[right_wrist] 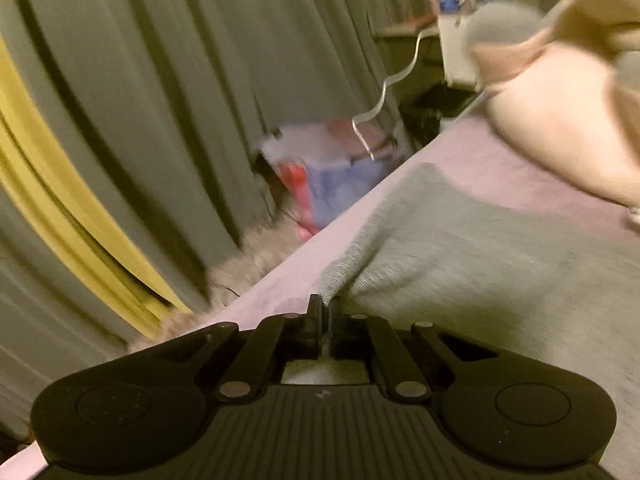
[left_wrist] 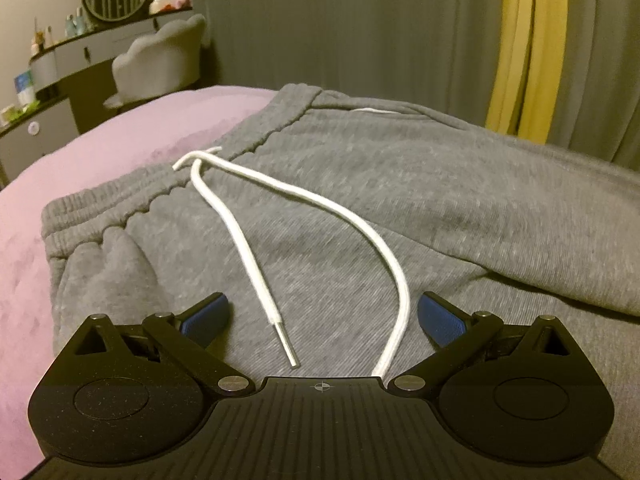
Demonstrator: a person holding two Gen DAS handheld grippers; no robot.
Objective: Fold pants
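Grey pants point(left_wrist: 360, 184) flat on pink bed point(left_wrist: 100, 148). Left gripper point(left_wrist: 324, 316) spread over drawstring point(left_wrist: 320, 208), gripping nothing. Right gripper point(right_wrist: 326, 320) pinching pants edge point(right_wrist: 340, 280), probably for folding over.

The right gripper point(right_wrist: 327, 314) has its jaws pressed together on the edge of the grey pants point(right_wrist: 480, 248), pinching a fold of the fabric at the near corner. The pants lie spread on a pink bedsheet point(right_wrist: 288, 280) that runs diagonally up to the right, where a pale, blurred pillow point(right_wrist: 560, 120) rests. Beyond the bed's edge hang grey curtains point(right_wrist: 160, 100) with a yellow stripe point(right_wrist: 60, 216), and a blurred red and blue box point(right_wrist: 328, 176) sits on the floor.
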